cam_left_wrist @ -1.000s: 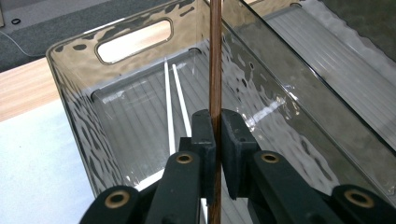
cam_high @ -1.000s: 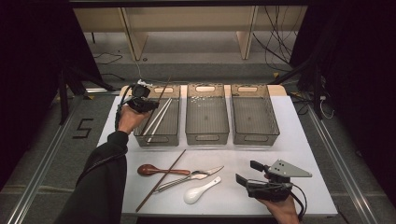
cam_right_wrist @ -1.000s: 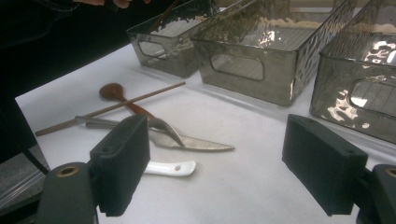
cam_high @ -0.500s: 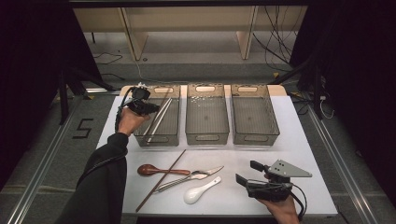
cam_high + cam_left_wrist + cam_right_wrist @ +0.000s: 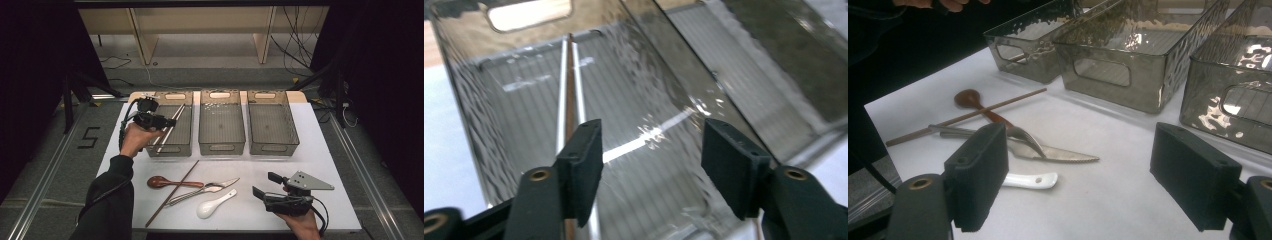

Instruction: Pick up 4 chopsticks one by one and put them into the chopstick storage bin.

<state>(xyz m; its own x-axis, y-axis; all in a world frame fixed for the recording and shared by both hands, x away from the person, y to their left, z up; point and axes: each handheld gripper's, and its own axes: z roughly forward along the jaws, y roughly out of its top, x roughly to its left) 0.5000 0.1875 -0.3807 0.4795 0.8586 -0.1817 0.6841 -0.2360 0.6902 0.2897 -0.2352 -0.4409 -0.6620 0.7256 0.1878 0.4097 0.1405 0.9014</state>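
Dark floor with metal rails surrounds a white-topped bench [image 5: 330, 165] in the middle of the high view. Three smoky clear plastic bins stand in a row across its upper half. Over the lower left rim of the left bin [image 5: 186, 131] hover the left tongs [image 5: 162, 121]; their jaws have just been opening and now stand apart with nothing between them. Below them, inside that bin, lie the metal chopsticks with a thin brown stick [image 5: 569, 90] between them, running from the frame's lower left up to the far wall in the left gripper view, just left of the left jaw. In the high view the same chopsticks [image 5: 170, 127] slant across the bin, just right of the tongs.

A black "5" [image 5: 90, 137] is marked on the floor at the left of the frame.

At lower right the right tongs [image 5: 265, 187] rest low over the bench, jaws wide apart and empty. Left of them lie a brown wooden spoon [image 5: 160, 182], a single brown chopstick [image 5: 172, 192] crossing it, a steel knife [image 5: 222, 185] with a fork, and a white ceramic spoon [image 5: 212, 206]. The middle bin [image 5: 221, 142] and right bin [image 5: 272, 145] hold nothing visible.
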